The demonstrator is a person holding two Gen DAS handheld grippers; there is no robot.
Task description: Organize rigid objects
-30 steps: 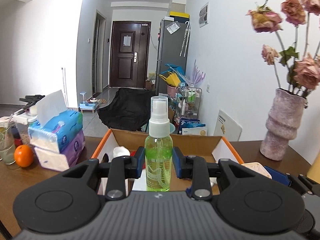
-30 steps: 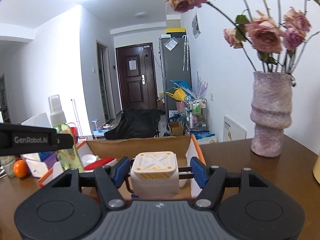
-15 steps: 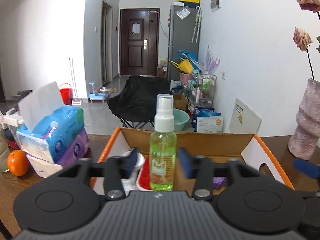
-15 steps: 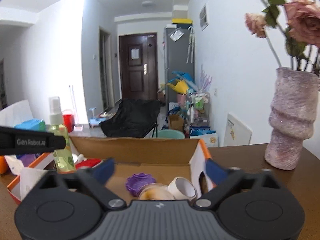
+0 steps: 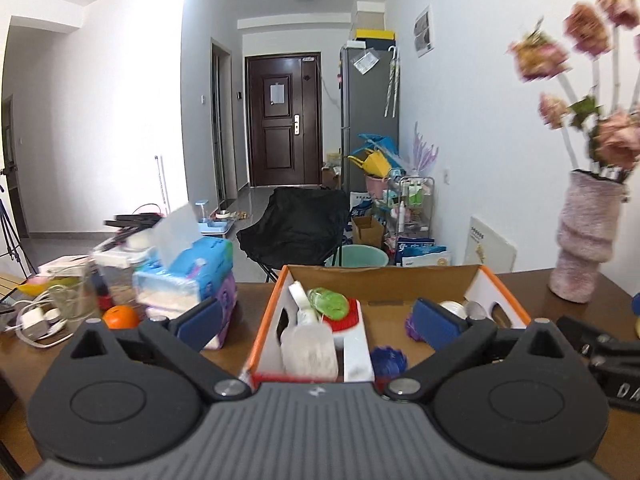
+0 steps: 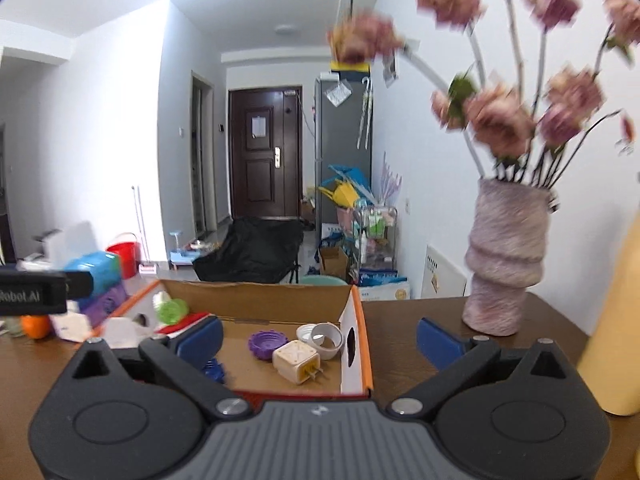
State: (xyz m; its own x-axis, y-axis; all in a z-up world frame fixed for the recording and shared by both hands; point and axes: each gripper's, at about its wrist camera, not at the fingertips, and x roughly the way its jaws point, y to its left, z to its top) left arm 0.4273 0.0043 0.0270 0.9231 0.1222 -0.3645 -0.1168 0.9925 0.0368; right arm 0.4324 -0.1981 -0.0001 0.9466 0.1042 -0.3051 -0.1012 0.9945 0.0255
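An open cardboard box [image 5: 382,276] with orange edges sits on the brown table. The green spray bottle [image 5: 326,302] lies on its side in the box's left part, beside a red item and a clear bottle [image 5: 308,350]. The white charger cube [image 6: 296,360] lies in the right part [image 6: 356,344] with a purple cap [image 6: 266,342] and a white cap [image 6: 326,338]. My left gripper [image 5: 316,322] is open and empty in front of the box. My right gripper [image 6: 318,338] is open and empty at the box's right front corner.
Tissue packs [image 5: 192,276], an orange [image 5: 120,316], a glass and cables lie left of the box. A pink vase [image 6: 506,264] with dried flowers stands at the right. A yellow object [image 6: 616,340] is close on the far right.
My left gripper let go of the spray bottle, which now lies in the box. My right gripper let go of the charger cube into the box. Both grippers opened wide and drew back.
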